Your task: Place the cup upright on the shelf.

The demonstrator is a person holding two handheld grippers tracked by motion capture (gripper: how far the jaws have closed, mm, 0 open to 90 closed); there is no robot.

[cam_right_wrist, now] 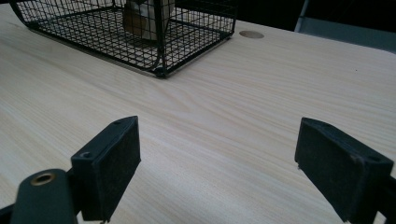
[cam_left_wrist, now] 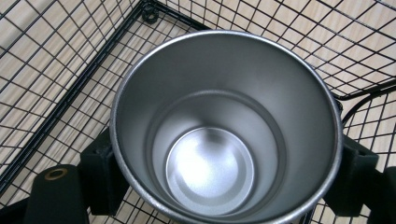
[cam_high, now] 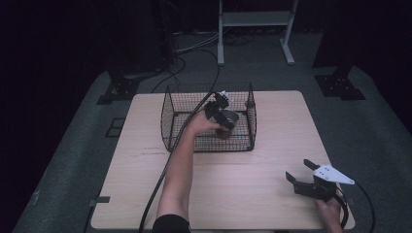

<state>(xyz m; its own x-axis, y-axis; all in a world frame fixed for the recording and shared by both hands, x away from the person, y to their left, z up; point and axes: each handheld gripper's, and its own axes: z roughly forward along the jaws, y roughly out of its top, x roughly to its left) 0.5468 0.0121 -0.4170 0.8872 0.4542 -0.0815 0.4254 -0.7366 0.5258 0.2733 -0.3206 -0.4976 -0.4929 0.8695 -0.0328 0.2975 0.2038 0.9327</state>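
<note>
Squeezing the shiny metal cup [cam_left_wrist: 224,135] inside the wire basket [cam_high: 167,114] on the table [cam_high: 243,189], the left claw [cam_high: 221,114] might let it slip and tip, while the right claw [cam_right_wrist: 233,168] waits wide open.

A dark short sleeve [cam_high: 171,223] is worn on the left arm at 6 o'clock. Both grippers are black, with flat rectangular pads [cam_right_wrist: 112,163] and a brass eyelet [cam_right_wrist: 43,178]. A grey three-cornered plate [cam_high: 333,174] is carried at 4 o'clock, and thick black cables [cam_high: 160,179] are trailed.
</note>
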